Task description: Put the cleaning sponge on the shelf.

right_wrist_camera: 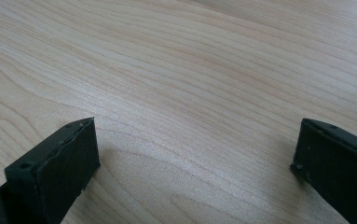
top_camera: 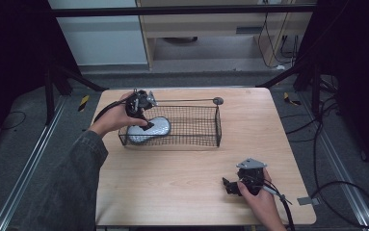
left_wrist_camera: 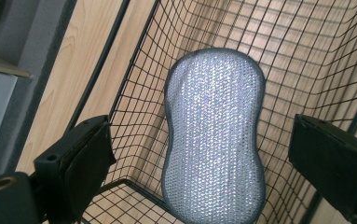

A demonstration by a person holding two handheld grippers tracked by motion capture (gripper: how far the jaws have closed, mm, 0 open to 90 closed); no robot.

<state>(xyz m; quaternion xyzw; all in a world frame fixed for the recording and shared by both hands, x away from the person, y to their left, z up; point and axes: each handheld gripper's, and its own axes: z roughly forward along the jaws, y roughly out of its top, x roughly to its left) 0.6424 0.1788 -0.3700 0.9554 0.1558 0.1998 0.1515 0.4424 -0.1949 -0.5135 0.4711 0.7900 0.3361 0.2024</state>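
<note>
One grey scouring pad [left_wrist_camera: 213,135] lies in the left end of the single black wire basket [top_camera: 191,126], near the bench's [top_camera: 182,187] far edge. The left gripper [top_camera: 143,120] hovers over the pad, fingers spread. The right gripper [top_camera: 231,185] rests near the front right corner, fingers spread, holding nothing.

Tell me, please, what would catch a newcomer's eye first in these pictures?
Probably the silvery scrubbing pad, lying in the left end of the black wire basket at the far side of the wooden table. The left tool hangs open just over it, while the right tool rests open near the table's front right.
</note>
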